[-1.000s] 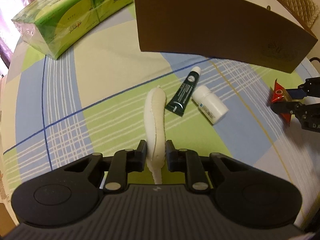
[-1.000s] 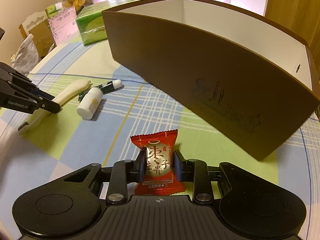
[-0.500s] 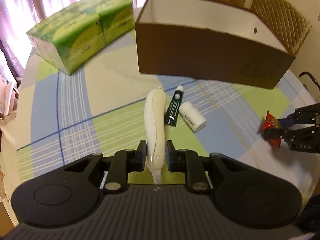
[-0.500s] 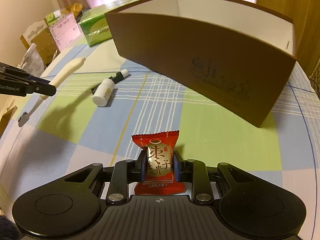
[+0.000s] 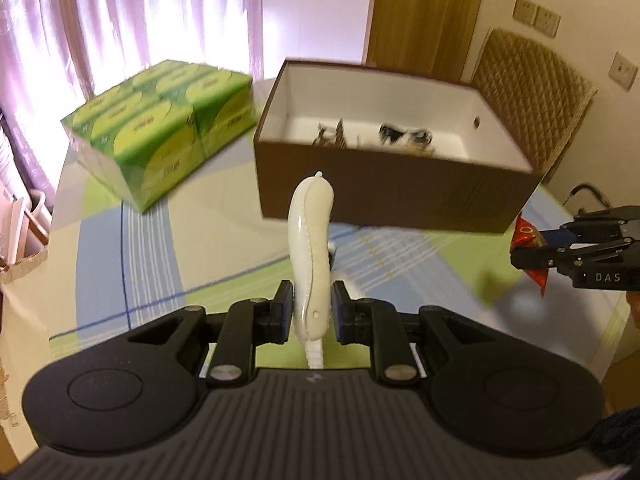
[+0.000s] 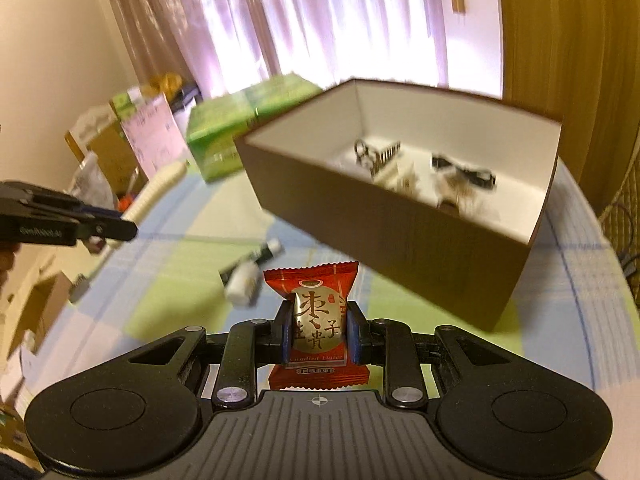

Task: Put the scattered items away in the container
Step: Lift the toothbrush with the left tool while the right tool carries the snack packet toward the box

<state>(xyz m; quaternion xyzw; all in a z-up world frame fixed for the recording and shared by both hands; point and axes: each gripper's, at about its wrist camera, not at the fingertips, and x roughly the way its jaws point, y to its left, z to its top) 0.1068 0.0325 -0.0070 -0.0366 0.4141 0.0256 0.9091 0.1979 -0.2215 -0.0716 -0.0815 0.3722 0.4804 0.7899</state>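
My left gripper (image 5: 311, 309) is shut on a white toothbrush (image 5: 311, 236), held in the air with its handle end pointing at the brown box (image 5: 396, 196). My right gripper (image 6: 318, 334) is shut on a red candy packet (image 6: 316, 320), lifted in front of the same box (image 6: 400, 232). The box is open at the top, white inside, and holds several small items (image 6: 424, 172). A dark green tube (image 6: 260, 254) and a white bottle (image 6: 242, 285) lie on the checked tablecloth. The right gripper shows in the left wrist view (image 5: 536, 248), the left gripper in the right wrist view (image 6: 120, 230).
A green tissue pack (image 5: 160, 132) stands on the table left of the box. A woven chair (image 5: 528, 92) is behind the box. Cardboard boxes and bags (image 6: 104, 152) sit beyond the table's left edge. Curtains hang at the back.
Both grippers have risen with their loads and now look down into the open box. The tube and bottle stay on the cloth.
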